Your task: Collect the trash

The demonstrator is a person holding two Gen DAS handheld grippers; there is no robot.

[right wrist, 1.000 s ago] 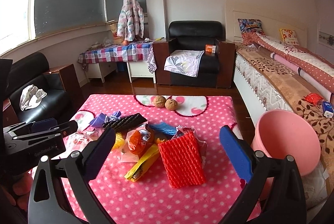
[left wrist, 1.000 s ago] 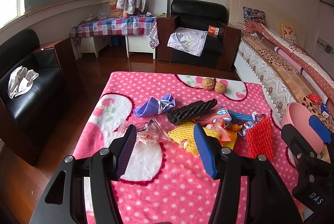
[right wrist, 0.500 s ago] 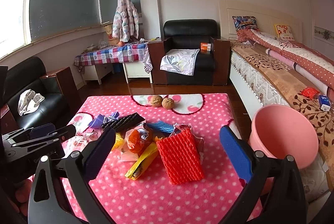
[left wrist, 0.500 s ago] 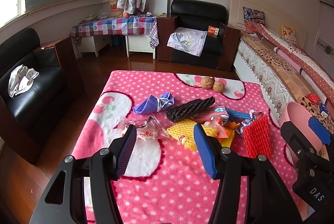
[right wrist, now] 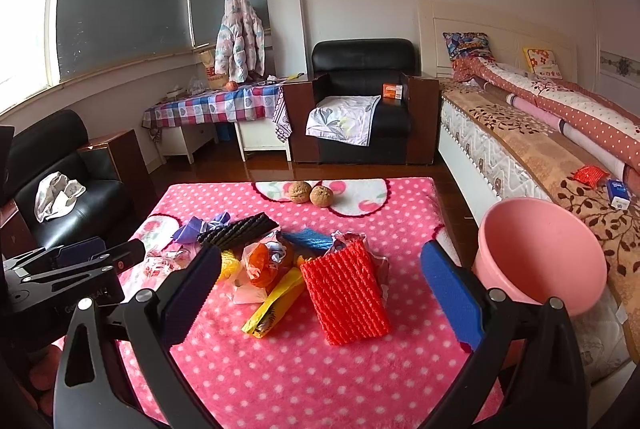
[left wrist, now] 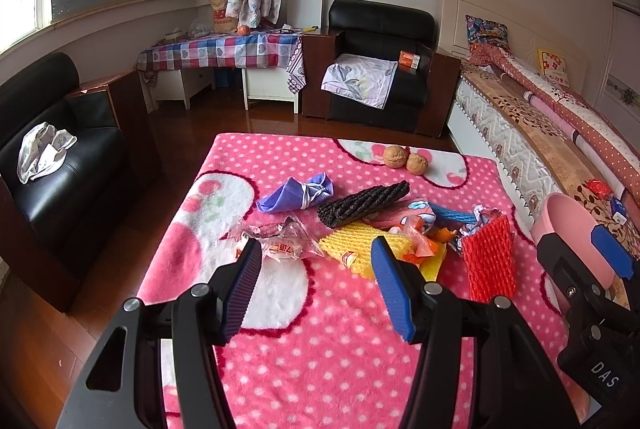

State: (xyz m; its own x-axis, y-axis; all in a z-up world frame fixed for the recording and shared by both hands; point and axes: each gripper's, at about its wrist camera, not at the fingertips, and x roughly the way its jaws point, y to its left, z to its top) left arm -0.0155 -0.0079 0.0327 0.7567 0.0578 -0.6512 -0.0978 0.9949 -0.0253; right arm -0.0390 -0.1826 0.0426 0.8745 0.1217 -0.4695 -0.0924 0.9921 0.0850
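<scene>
A: Hovering, both tools, over the near end of the pink dotted blanket (right wrist: 320, 369). Left gripper (left wrist: 316, 261) has its fingers apart, nothing btwn them. Right gripper (right wrist: 320, 269), fingers spread wide, also holding nothing.

B: Trash location?

A: Heaped mid-blanket, just past the fingertips. Red foam net (right wrist: 344, 293) lies flat at the near right of the pile. Yellow wrapper (right wrist: 276, 301) just left of it, touching. Orange-and-clear plastic bag (right wrist: 260, 265) sits behind that wrapper. Yellow foam net (left wrist: 360, 249) is right beyond the left tool's tips; clear crinkled wrapper (left wrist: 280, 243) to its left, on the white patch.

B: Farther back?

A: Black foam net (left wrist: 364, 203) lies slantwise; purple bag (left wrist: 296, 193) to its far left, close by. Blue foam net (right wrist: 314, 239) peeks out behind the red one, w/ a crumpled foil wrapper (left wrist: 482, 219) next to it. Two walnuts (right wrist: 312, 194) side by side at the far edge, well apart from the heap.

B: Bin?

A: Pink bucket (right wrist: 544, 253), tilted w/ its mouth toward the tools, at the right of the blanket against the bed (right wrist: 520, 157). Looks empty from this side.
</scene>
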